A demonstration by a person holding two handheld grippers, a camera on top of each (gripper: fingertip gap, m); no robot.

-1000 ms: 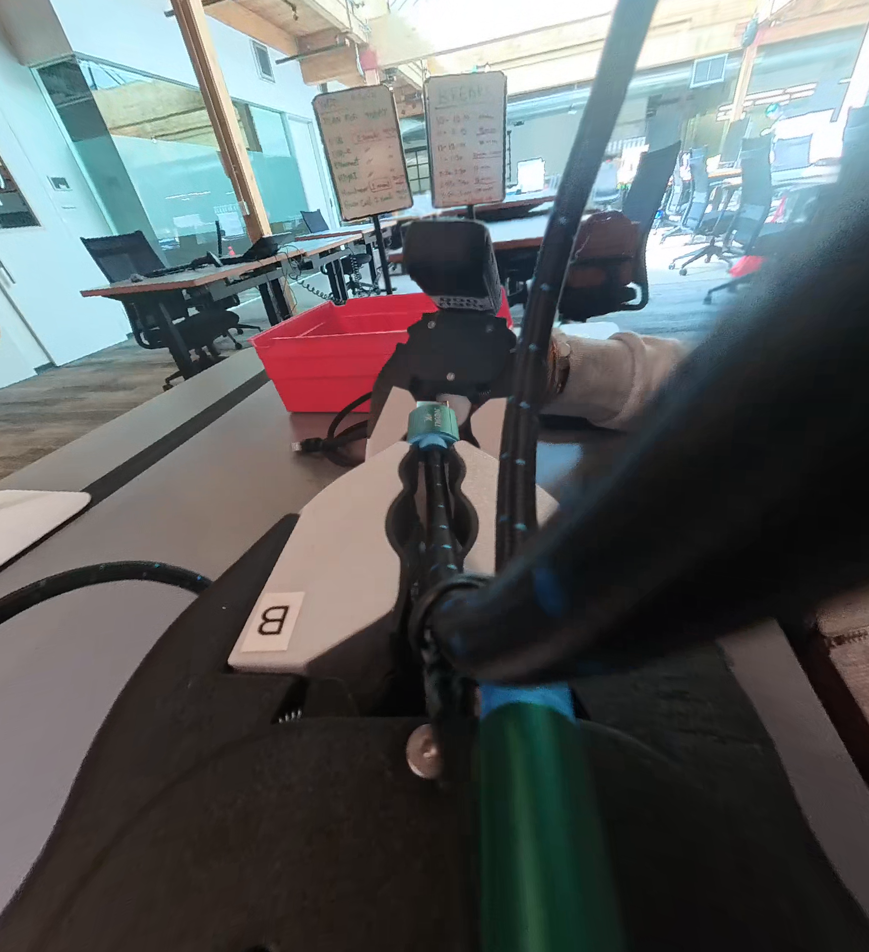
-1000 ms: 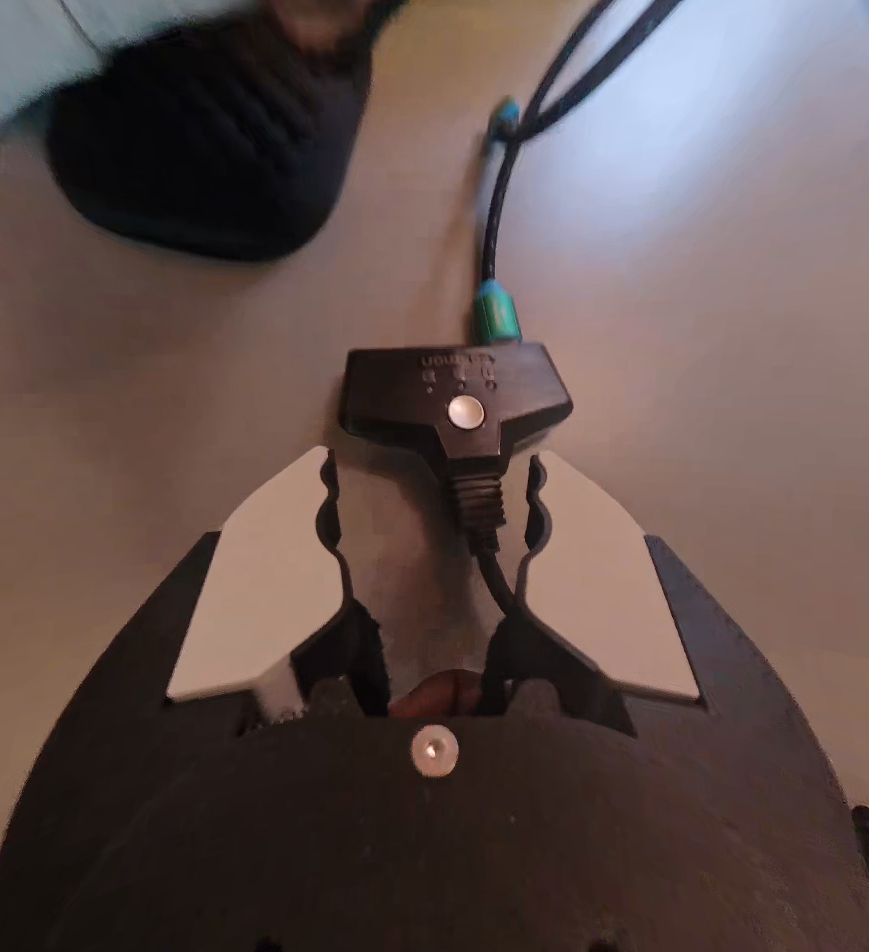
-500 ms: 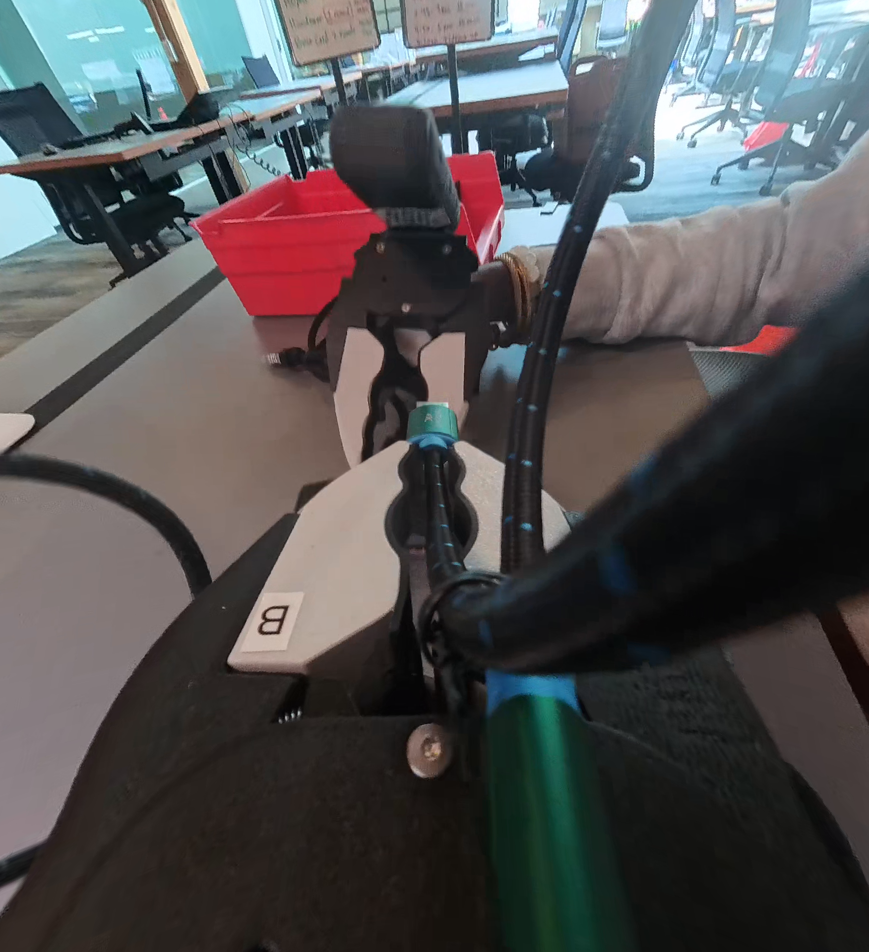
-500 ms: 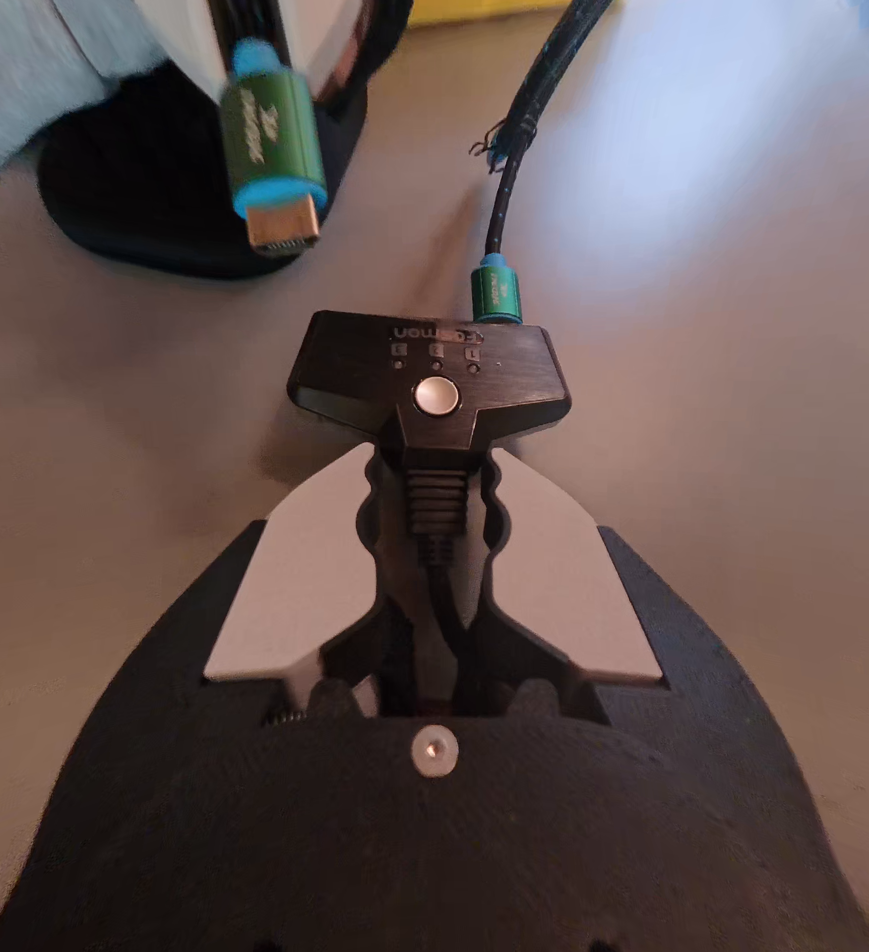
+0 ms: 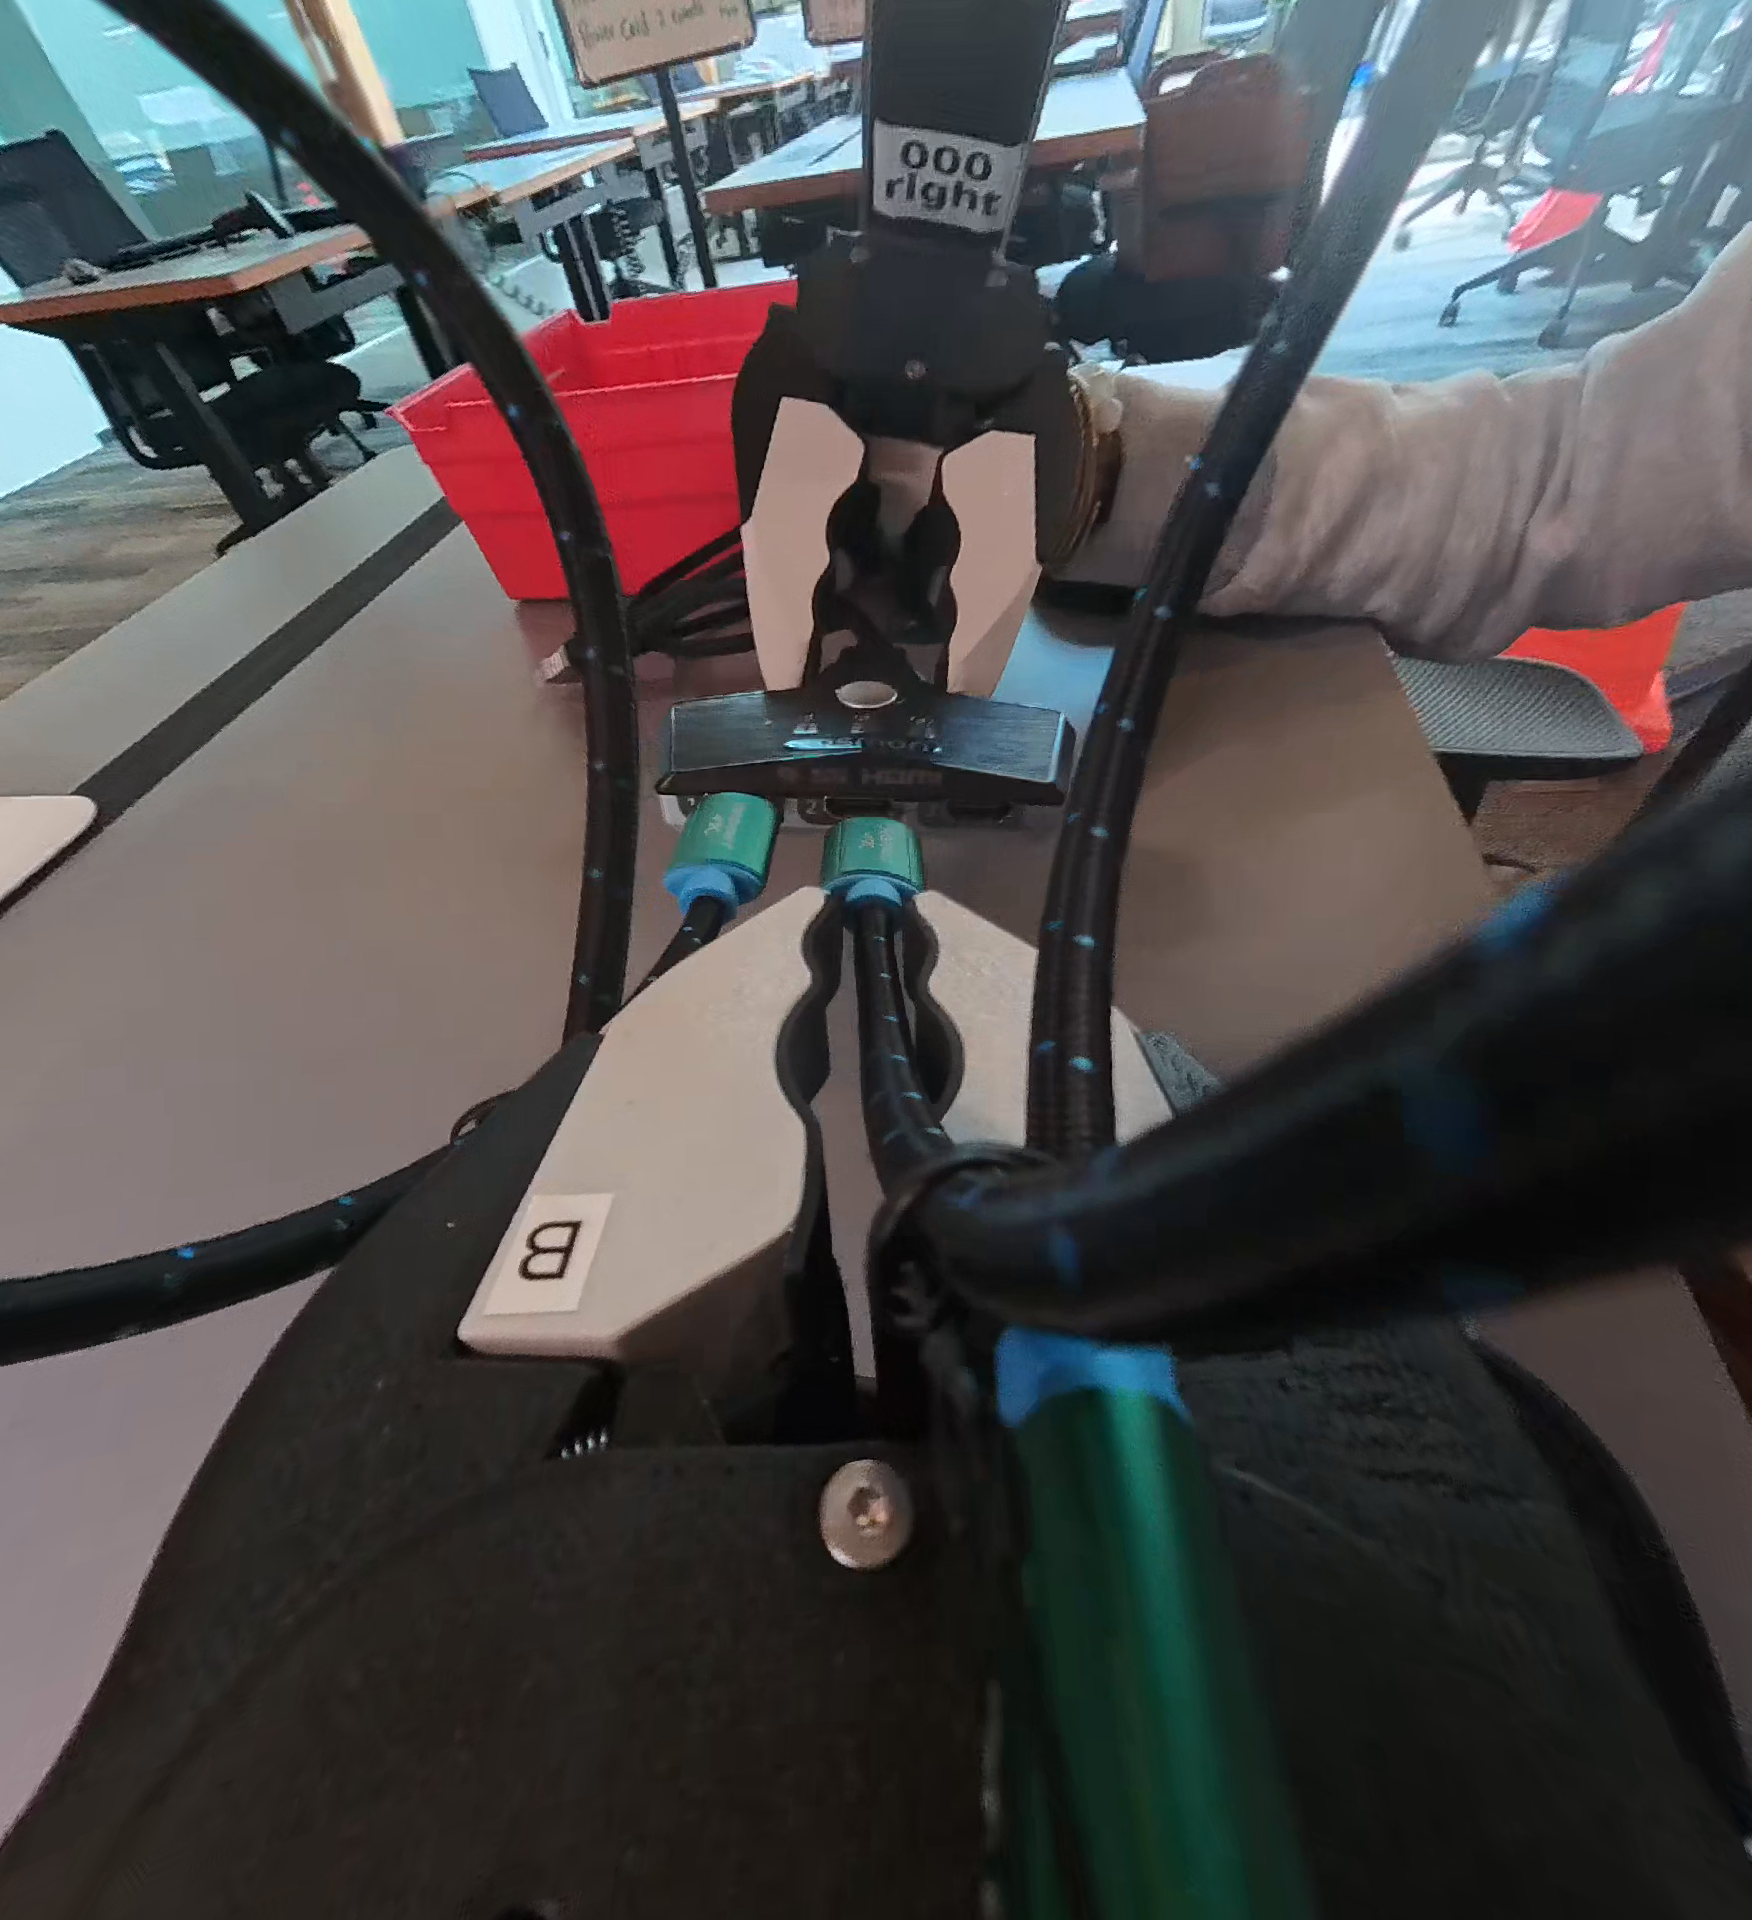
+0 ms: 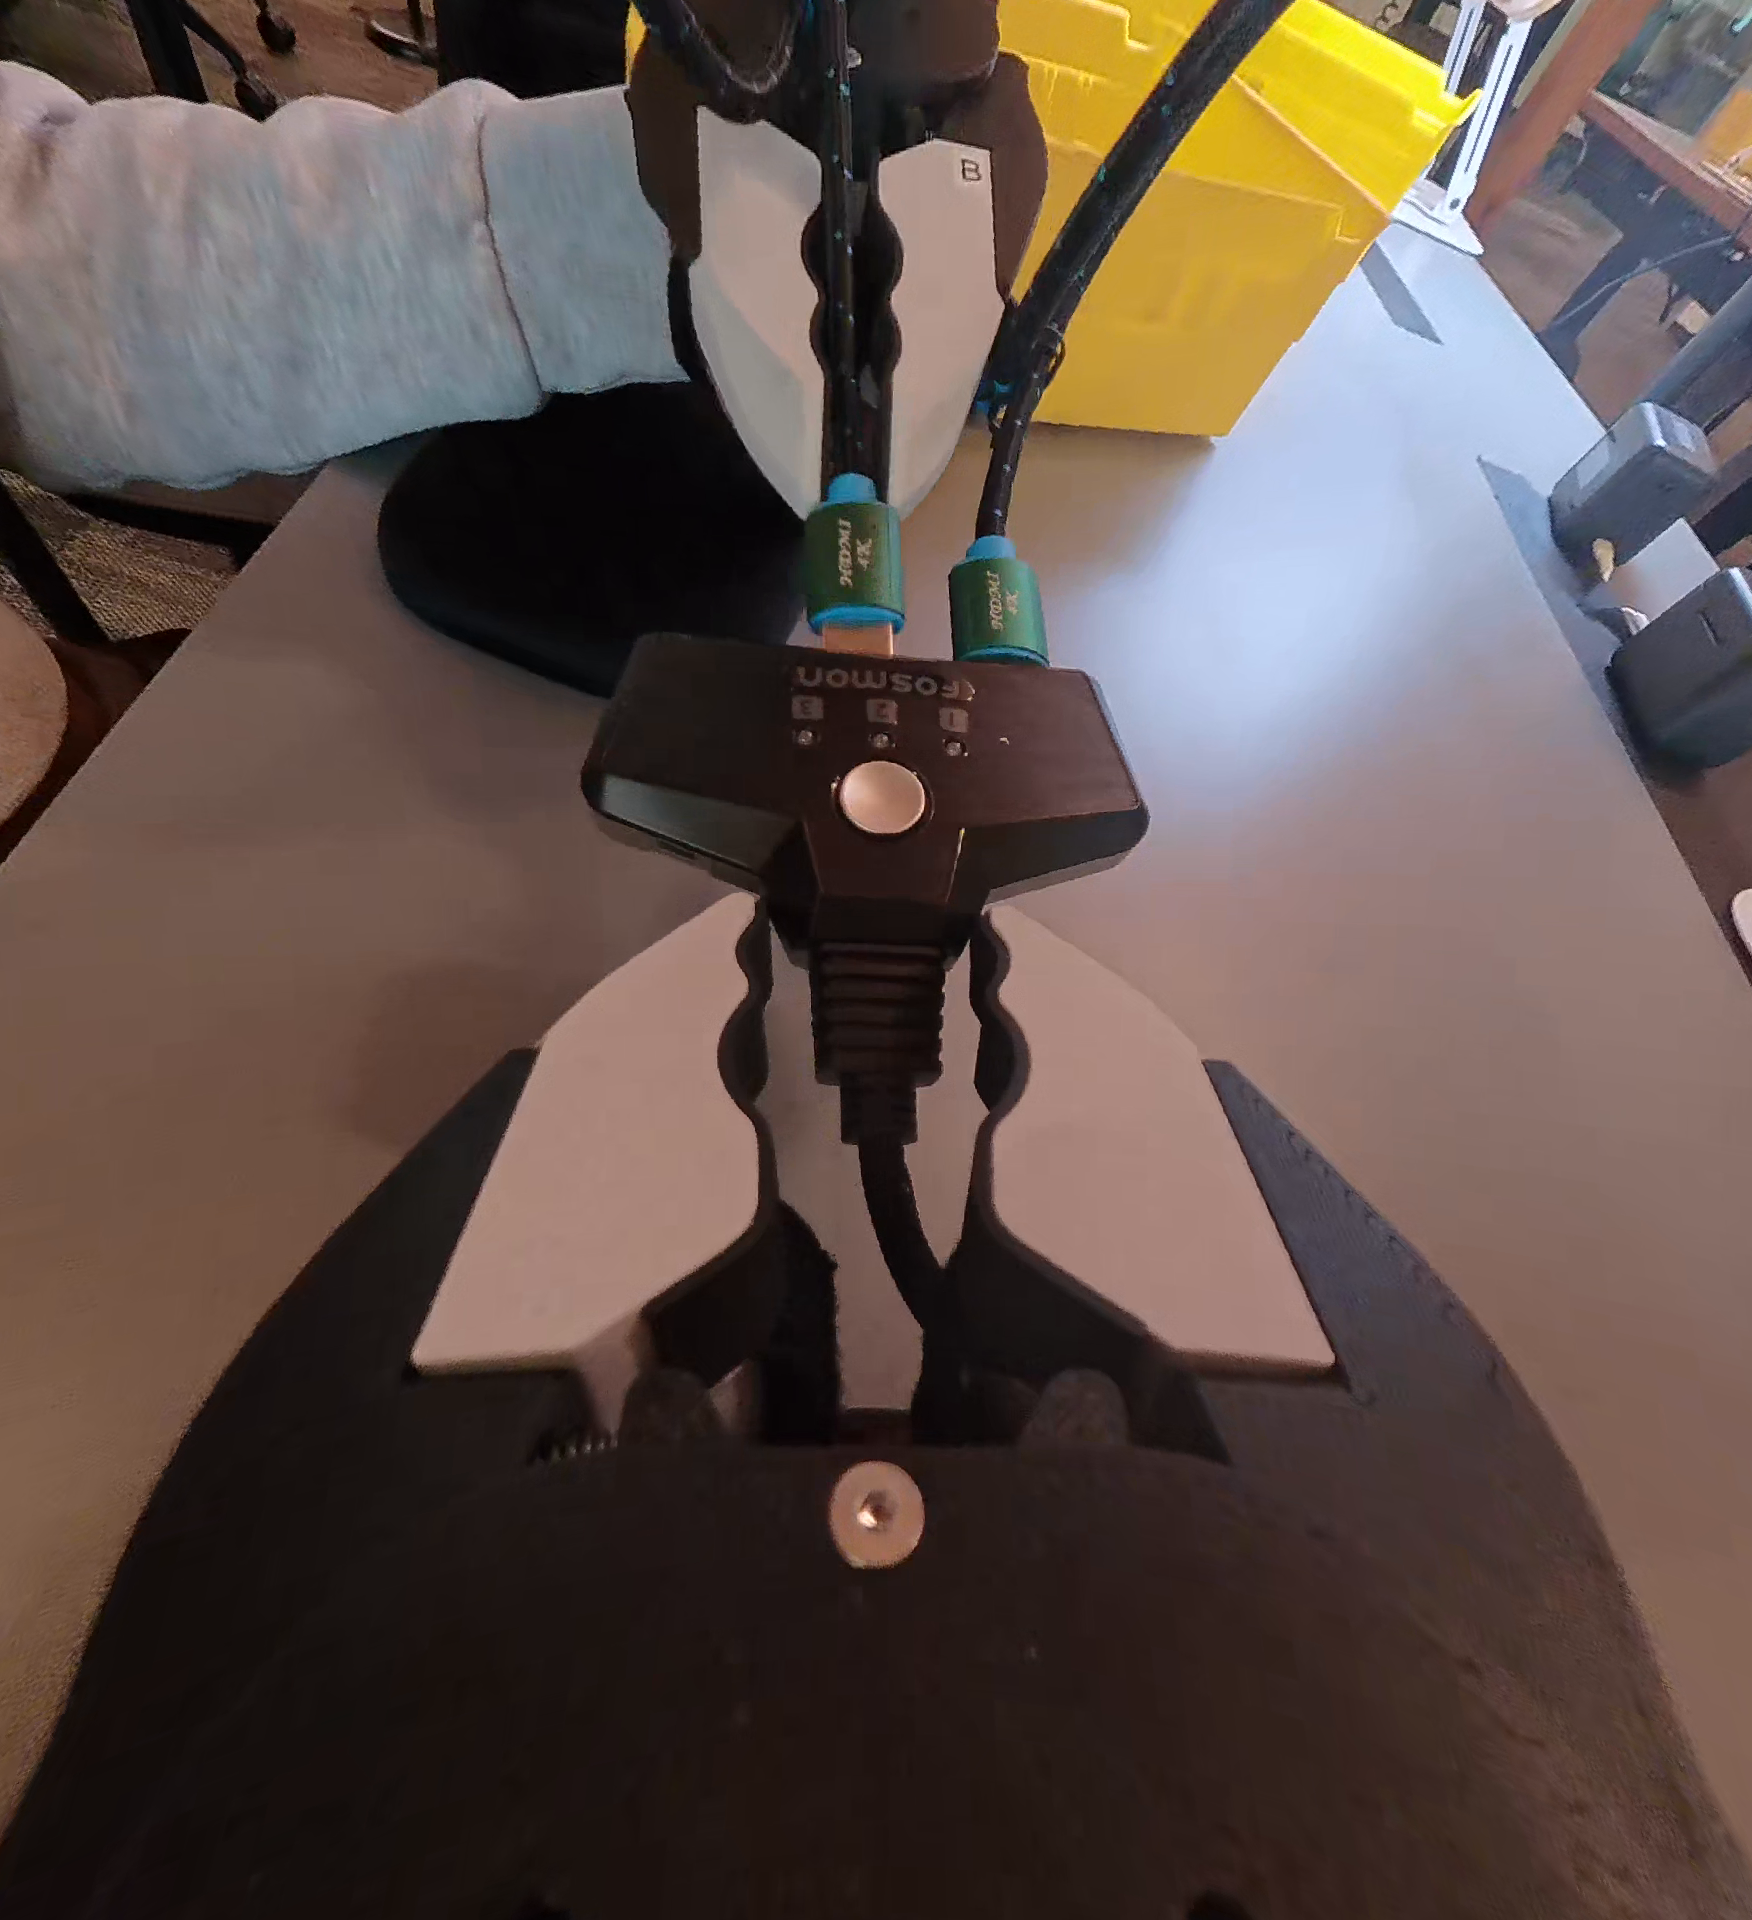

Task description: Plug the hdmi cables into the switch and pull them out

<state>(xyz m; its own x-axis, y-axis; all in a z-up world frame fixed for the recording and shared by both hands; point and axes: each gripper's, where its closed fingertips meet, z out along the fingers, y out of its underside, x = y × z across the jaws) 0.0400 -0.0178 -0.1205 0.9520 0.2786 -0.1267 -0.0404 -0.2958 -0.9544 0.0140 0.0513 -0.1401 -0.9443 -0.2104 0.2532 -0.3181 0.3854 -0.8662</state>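
Note:
The black HDMI switch [image 6: 1007, 774] lies on the grey table [image 6: 1371, 935]. My right gripper [image 6: 872, 920] is shut on the switch's ribbed cable neck and holds it. My left gripper [image 5: 870, 914] is shut on a black braided HDMI cable just behind its green plug [image 5: 870, 854]. That plug [image 6: 849, 569] sits at the middle port with part of its metal tip still showing. A second green plug [image 6: 997, 613] is fully in the neighbouring port; it also shows in the left wrist view [image 5: 721, 842]. The two grippers face each other across the switch [image 5: 867, 743].
A red bin [image 5: 623, 457] stands behind the right gripper and a yellow bin [image 6: 1194, 239] behind the left one. Cable loops arch over the left gripper, with a loose green plug [image 5: 1111, 1558] lying on it. Black boxes [image 6: 1724, 665] stand at the table's right edge. A black round pad [image 6: 539, 551] lies by the sleeve [image 6: 228, 270].
My right gripper closed on the switch's neck. My left gripper brought its green plug from up in the air down to the switch's middle port.

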